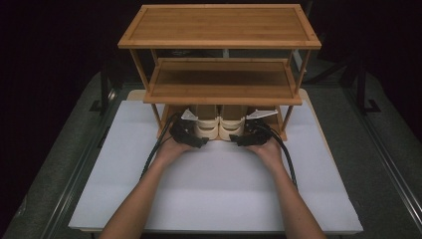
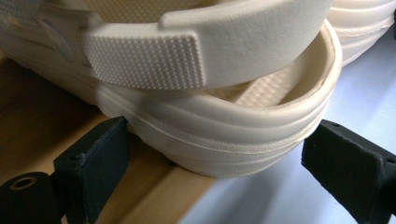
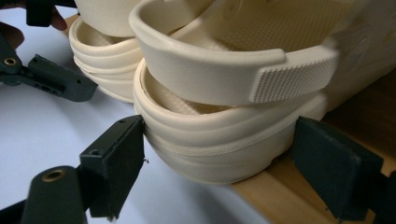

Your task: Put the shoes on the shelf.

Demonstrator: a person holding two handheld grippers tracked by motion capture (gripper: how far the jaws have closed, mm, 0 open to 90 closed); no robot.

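We see a pair of cream clogs side by side on the bottom shelf of a wooden rack [image 1: 219, 42], toes pointing in under the shelves and heels jutting out over the front edge toward us. The left clog [image 1: 206, 127] and the right clog [image 1: 232, 127] each have their long axis running straight away from us, so the heels are the nearest parts.

Our left gripper [image 1: 191, 135] sits right at the left clog's heel [image 2: 219, 140]; its jaws are spread wide, one on either side of the heel, the left one close against the sole, the other standing apart. Our right gripper [image 1: 246, 138] mirrors this at the right clog's heel [image 3: 215, 144], jaws open, the left one touching or nearly so. Neither holds anything yet.

Each hand is nearest its own shoe. The middle shelf hangs low over the clogs, and the rack's front rail [image 3: 266, 196] lies beneath the heels. A white mat [image 1: 219, 194] covers the table before the rack.
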